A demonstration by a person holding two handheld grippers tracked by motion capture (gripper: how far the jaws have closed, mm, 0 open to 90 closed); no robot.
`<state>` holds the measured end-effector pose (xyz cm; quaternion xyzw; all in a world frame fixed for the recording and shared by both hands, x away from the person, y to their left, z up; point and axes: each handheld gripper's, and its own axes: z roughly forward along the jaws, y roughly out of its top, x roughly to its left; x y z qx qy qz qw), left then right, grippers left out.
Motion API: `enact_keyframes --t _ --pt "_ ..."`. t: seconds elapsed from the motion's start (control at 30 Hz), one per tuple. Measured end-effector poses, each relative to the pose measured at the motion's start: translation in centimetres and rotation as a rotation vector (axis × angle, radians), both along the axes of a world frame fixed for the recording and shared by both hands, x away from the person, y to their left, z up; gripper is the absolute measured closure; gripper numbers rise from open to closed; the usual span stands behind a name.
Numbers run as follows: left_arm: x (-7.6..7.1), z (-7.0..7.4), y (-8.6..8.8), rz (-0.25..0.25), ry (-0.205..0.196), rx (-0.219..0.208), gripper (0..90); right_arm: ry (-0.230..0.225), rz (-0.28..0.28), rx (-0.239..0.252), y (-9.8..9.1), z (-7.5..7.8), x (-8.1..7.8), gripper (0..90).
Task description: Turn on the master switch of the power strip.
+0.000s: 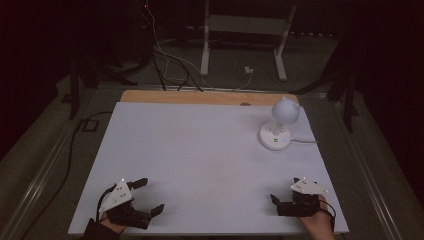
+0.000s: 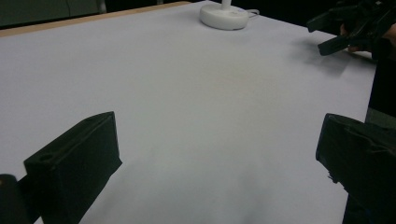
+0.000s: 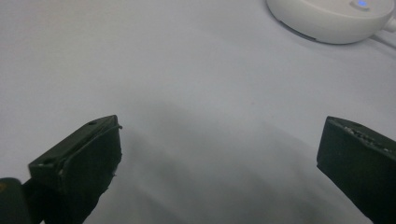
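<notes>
Near edge of white table [image 1: 200,160]: left gripper [image 1: 148,196] low at left corner, jaws spread wide, nothing between them. Right gripper [image 1: 284,192] at right corner, jaws likewise wide apart and empty. Farther off, toward far right: white desk lamp [image 1: 278,124], round base on table, globe head upright, well apart from both grippers.

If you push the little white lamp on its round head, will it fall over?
Probably it would tip rather than slide: the lamp carries a big ball head on a thin neck. Its wide flat base should steady it against gentle nudges low down. Its cord may tug back if it is dragged.
</notes>
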<state>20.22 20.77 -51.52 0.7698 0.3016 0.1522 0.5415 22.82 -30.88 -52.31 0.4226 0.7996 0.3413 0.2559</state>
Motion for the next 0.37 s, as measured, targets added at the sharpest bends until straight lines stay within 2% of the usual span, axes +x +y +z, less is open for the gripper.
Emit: enact_keyframes --t 0.1,0.37 --pt "0.00 0.02 -0.02 0.000 -0.001 0.000 0.2 -0.002 -0.005 -0.010 -0.18 -0.04 -0.02 0.0" --pt "0.04 -0.03 -0.09 -0.001 -0.002 0.008 0.2 -0.002 -0.006 0.004 -0.34 0.10 0.11 0.0"
